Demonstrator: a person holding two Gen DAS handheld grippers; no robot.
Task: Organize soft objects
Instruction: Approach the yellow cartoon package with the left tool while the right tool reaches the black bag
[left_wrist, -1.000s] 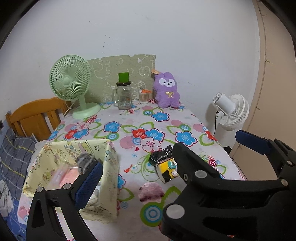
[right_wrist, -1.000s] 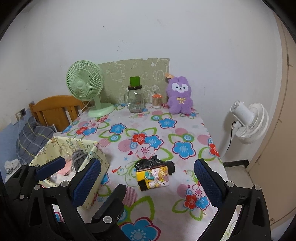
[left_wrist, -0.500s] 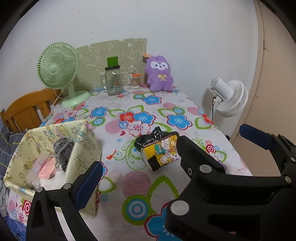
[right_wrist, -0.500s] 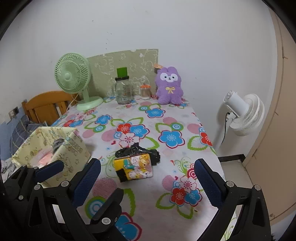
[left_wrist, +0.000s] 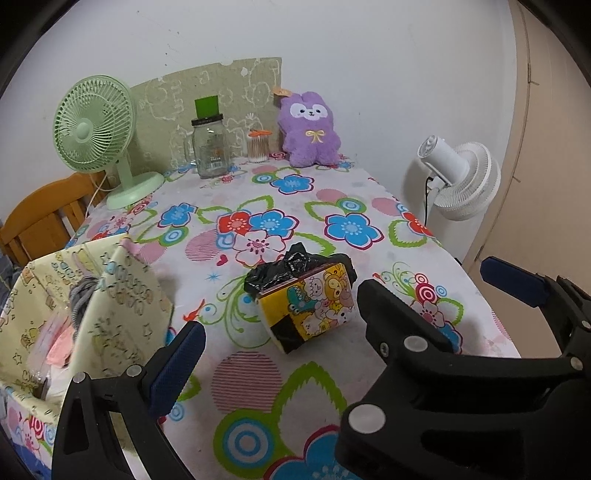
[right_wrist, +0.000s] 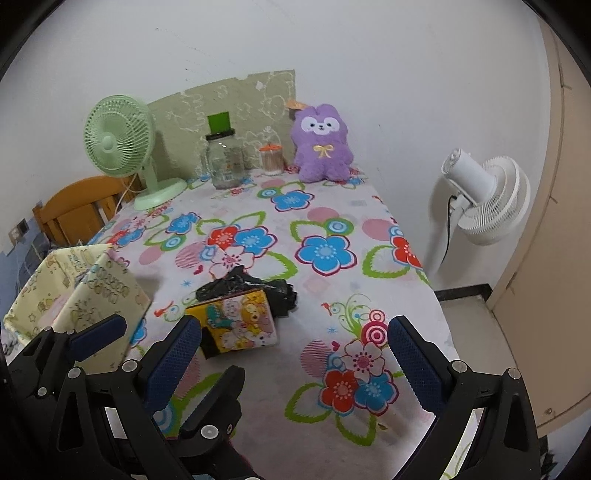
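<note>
Pouch: your target is a small soft pouch (right_wrist: 240, 325) with yellow cartoon-animal print and black panels, lying on its side on the flowered tablecloth (right_wrist: 325, 254); a crumpled black plastic bag (right_wrist: 258, 286) is bunched against its far edge.
Storage box: a pale yellow fabric box (left_wrist: 122, 295) with a printed pattern sits at the table's left near corner, open on top; you can see grey yarn-like stuff and pink items inside it.
Edges: the table's right edge runs from 1 o'clock down to 4 o'clock in your right wrist view, with bare floor and a white standing fan (right_wrist: 484, 199) beyond it.
Open room: the cloth is free between pouch and box, and all across the middle toward 12 o'clock, where a green desk fan (right_wrist: 122, 147), a glass jar (right_wrist: 221, 162) and a purple plush (right_wrist: 323, 144) line the wall.
Right claw: your right gripper (right_wrist: 291, 347) is spread wide, holding nothing; the pouch lies at about 10 o'clock from its centre, just beside the left fingertip.
Left claw: your left gripper (left_wrist: 347, 310) is also spread wide and empty; the pouch sits between its fingers, near 12 o'clock, touching neither as far as you can see.
</note>
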